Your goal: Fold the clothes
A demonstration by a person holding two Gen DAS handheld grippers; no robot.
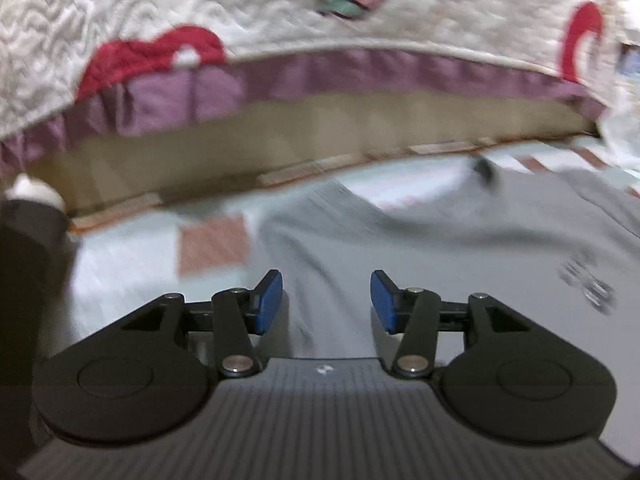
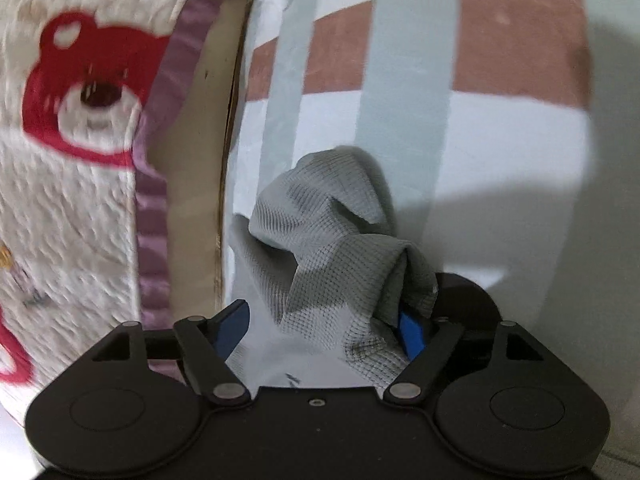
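Garment (image 2: 328, 240): grey mesh knit, bunched, apparently draped over right gripper (image 2: 320, 320).

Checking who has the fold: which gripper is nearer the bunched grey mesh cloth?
Right. The right gripper has the grey mesh cloth bunched between its open fingers, against one pad. The left gripper hovers open above flat grey fabric.
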